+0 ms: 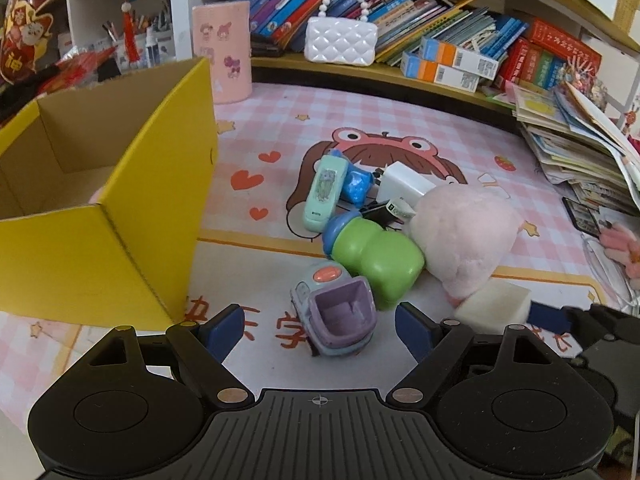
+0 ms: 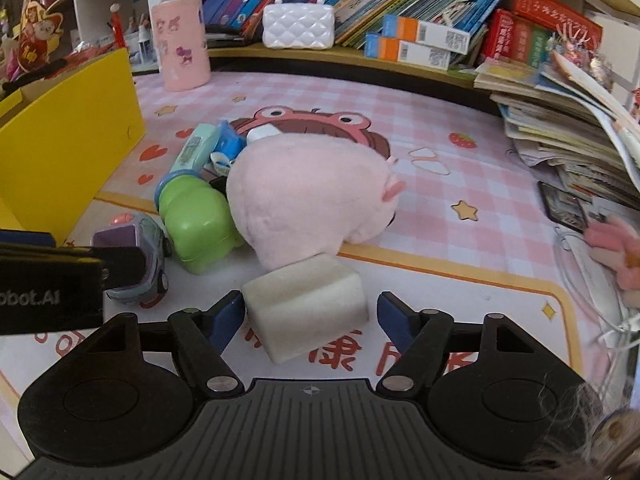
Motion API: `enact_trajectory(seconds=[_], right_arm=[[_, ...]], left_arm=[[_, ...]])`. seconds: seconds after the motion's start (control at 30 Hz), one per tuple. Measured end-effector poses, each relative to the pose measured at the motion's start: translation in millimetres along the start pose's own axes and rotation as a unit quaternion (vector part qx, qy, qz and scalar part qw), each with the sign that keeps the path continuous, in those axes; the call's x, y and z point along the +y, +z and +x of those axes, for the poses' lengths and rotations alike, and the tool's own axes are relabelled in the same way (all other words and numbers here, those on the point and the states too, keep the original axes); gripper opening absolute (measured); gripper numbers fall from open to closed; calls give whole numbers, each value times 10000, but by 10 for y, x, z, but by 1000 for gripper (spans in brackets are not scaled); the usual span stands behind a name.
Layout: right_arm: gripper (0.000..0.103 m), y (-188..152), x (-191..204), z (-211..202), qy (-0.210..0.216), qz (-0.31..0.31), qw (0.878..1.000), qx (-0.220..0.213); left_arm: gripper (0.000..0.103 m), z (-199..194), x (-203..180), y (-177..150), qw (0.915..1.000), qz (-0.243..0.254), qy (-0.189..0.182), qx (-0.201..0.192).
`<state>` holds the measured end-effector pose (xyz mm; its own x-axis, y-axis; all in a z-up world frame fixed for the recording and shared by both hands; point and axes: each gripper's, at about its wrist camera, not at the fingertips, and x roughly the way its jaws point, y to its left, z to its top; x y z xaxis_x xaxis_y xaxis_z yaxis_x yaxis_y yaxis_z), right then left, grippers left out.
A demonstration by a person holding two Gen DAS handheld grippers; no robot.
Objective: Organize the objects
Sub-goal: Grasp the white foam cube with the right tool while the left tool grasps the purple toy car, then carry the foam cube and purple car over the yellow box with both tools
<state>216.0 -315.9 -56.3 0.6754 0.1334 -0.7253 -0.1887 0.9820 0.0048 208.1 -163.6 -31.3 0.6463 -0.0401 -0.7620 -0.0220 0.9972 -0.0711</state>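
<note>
Toy car (image 1: 334, 314) sits between the open left claw's (image 1: 320, 330) fingers, untouched; sponge (image 2: 306, 306) between the open right claw's (image 2: 312, 316).

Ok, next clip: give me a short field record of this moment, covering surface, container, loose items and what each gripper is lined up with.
surface: pink checked mat
container: yellow cardboard box, open top, left of the pile
loose items: toy car, green bottle, pink plush, white foam block, mint toy phone
left gripper: open, toy car between its fingers, no contact evident
right gripper: open, foam block between its fingers, right pad clear of it
background: white quilted handbag on the bookshelf
</note>
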Motion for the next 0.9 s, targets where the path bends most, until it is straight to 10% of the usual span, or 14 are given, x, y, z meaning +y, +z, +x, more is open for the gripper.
enact_trajectory(seconds=[0.53,0.9], right_arm=[[55,-6,-63,-52,58,56,9998,164],[55,-119,26,-330,91,256,9990,360]], left_arm=[[43,346,-79,45,9998,86,128,98],[41,-316,325,-171,9982,-503,-169,-264]])
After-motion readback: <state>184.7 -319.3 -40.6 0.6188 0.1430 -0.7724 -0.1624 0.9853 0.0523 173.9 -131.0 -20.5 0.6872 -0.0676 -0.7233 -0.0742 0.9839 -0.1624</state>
